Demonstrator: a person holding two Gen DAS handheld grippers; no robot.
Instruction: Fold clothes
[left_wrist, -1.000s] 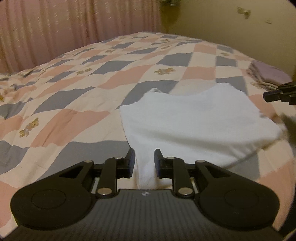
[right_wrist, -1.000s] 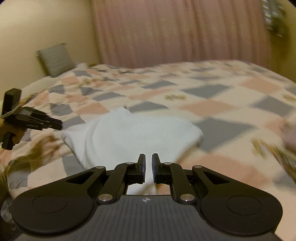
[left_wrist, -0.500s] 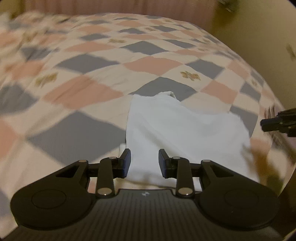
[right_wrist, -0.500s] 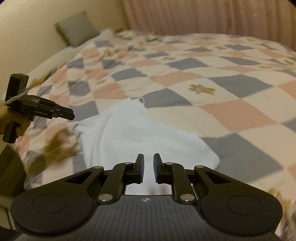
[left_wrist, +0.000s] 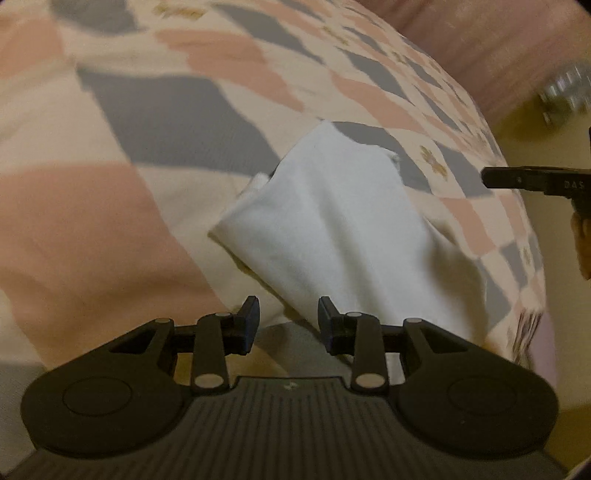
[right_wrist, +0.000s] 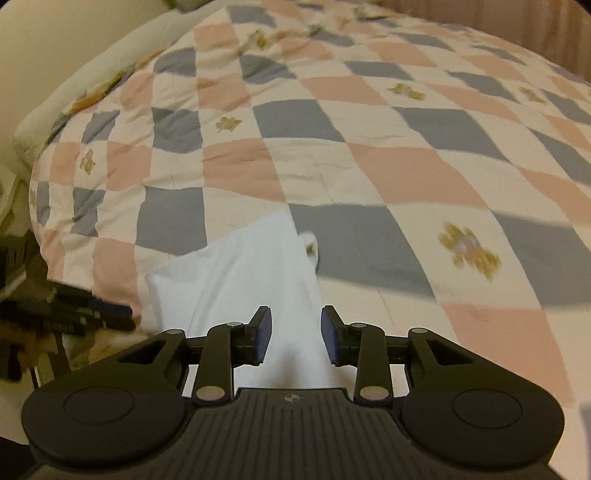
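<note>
- The left gripper (left_wrist: 288, 325) sits with its jaws spread wide and nothing between them. The gap is clearly bigger than half a second ago, and a lot bigger than a second ago.
- The right gripper (right_wrist: 295, 334) is also spread apart and empty. A second ago and half a second ago its fingers were nearly touching, so it has opened up.
- The white garment (left_wrist: 343, 229) lies folded on the checked quilt (left_wrist: 110, 192), just ahead of the left gripper and a bit to its right. Its near edge runs down behind the right-hand finger of that gripper.
- In the right wrist view, the white garment (right_wrist: 251, 280) lies straight ahead of the fingers and runs down between them toward the camera. Can't tell if the pads actually touch the cloth.
- Both cameras are tipped lower and closer to the bed than before. The curtain and wall that filled the top of the earlier shots are mostly out of frame.
- The right gripper (left_wrist: 535, 181) pokes in at the right edge of the left wrist view, off to the right of the garment and not touching it.
- The left gripper (right_wrist: 92, 317) shows up blurry at the left edge of the right wrist view, near the garment's left corner. It sits lower and closer to the cloth than half a second ago.
- A small rumpled bit of the garment sticks out at its far right corner, same as earlier.
</note>
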